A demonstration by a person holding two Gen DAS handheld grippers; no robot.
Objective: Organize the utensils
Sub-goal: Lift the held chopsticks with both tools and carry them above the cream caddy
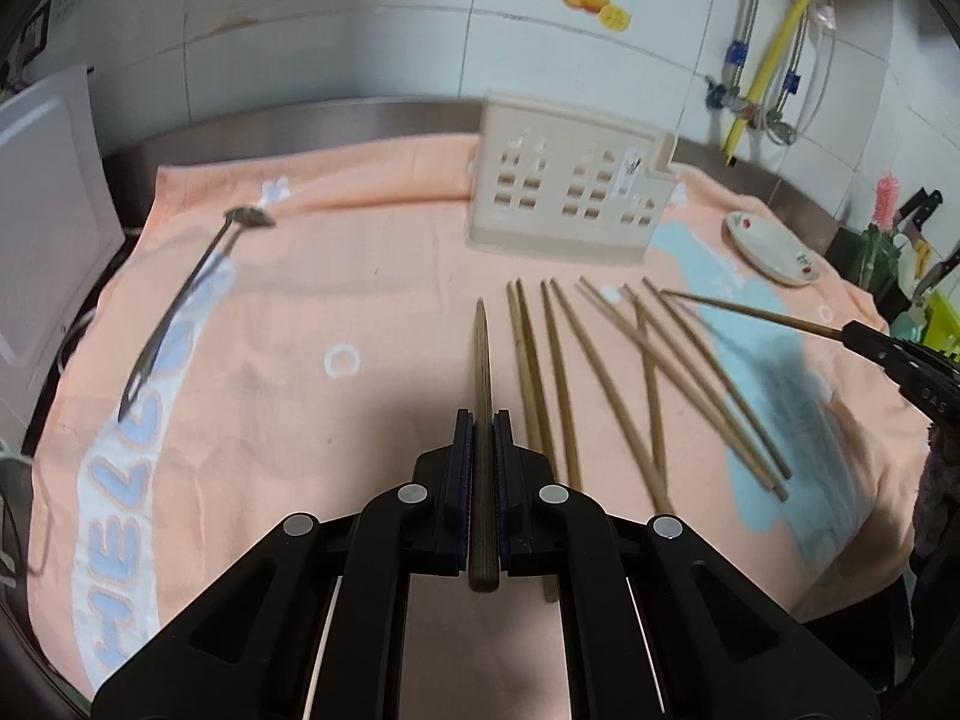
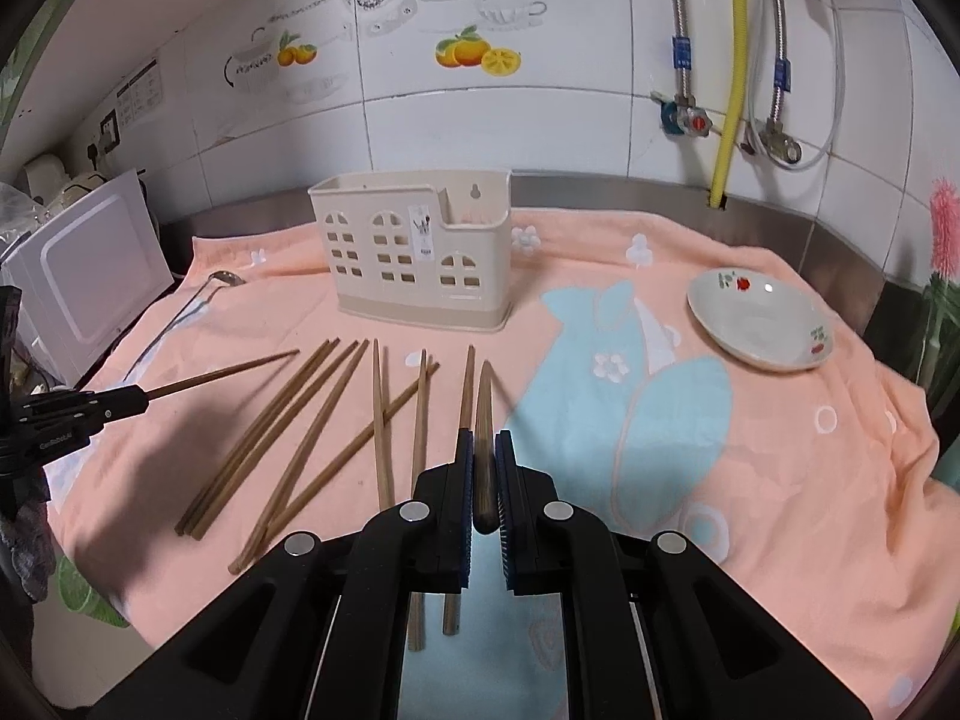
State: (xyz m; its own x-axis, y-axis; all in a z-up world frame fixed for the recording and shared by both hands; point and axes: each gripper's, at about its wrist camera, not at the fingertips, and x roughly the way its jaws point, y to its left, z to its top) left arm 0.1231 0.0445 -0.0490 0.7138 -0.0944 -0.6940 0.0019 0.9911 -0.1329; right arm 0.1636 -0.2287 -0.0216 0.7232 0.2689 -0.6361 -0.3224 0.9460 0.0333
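My left gripper (image 1: 483,420) is shut on a brown chopstick (image 1: 482,372) that points forward above the peach towel. My right gripper (image 2: 483,438) is shut on another chopstick (image 2: 483,408), also lifted. Each gripper shows in the other's view: the right (image 1: 852,333) at the far right with its stick (image 1: 750,312), the left (image 2: 141,402) at the far left with its stick (image 2: 228,369). Several loose chopsticks (image 1: 600,372) (image 2: 336,420) lie on the towel between them. The cream utensil holder (image 1: 564,186) (image 2: 420,252) stands at the back. A metal spoon (image 1: 180,300) (image 2: 198,300) lies at the left.
A white dish (image 2: 759,321) (image 1: 771,246) sits on the towel at the right. A white appliance (image 2: 90,276) stands at the left edge. The tiled wall with pipes and valves (image 2: 690,120) rises behind the counter. Knives in a holder (image 1: 918,222) stand at the far right.
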